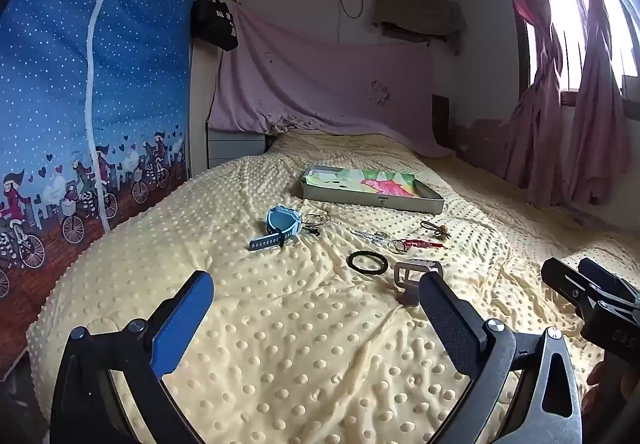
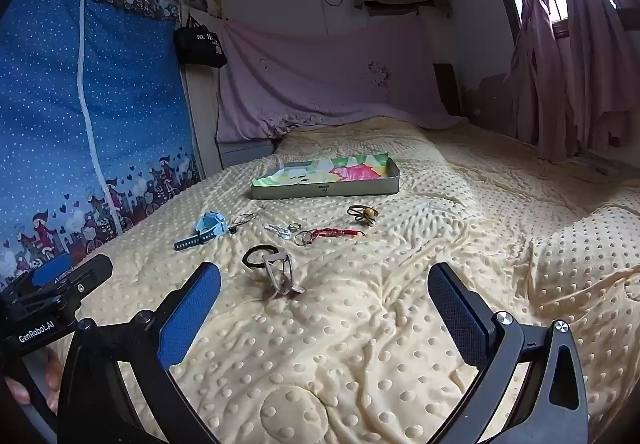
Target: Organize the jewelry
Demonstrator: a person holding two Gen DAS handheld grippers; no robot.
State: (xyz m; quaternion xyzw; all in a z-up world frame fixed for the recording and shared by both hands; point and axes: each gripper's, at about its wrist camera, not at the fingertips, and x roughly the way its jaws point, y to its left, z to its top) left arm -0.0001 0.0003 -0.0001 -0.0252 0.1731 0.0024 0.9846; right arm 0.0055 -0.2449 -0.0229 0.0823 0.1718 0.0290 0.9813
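Both claws hang over the bed (image 1: 280, 344), tilted slightly down. My left gripper (image 1: 316, 300) is spread wide, nothing between the pads. My right gripper (image 2: 324, 294) is the same: released, empty.

Jewelry lies loose on the bedspread, none of it in the tin (image 2: 326, 190) yet. The tin sits farther up the bed, open, with a colourful lining.

Layout from the left view:
- blue watch (image 1: 280, 226) left of the group, wire rings (image 1: 316, 221) just beside it
- black ring (image 1: 367, 261) in the middle
- grey clip (image 1: 414, 278) next to it, nearest my left claw
- keys (image 1: 370, 236), red charm (image 1: 416, 244), hair tie (image 1: 434, 229) toward the right, between clip and tin
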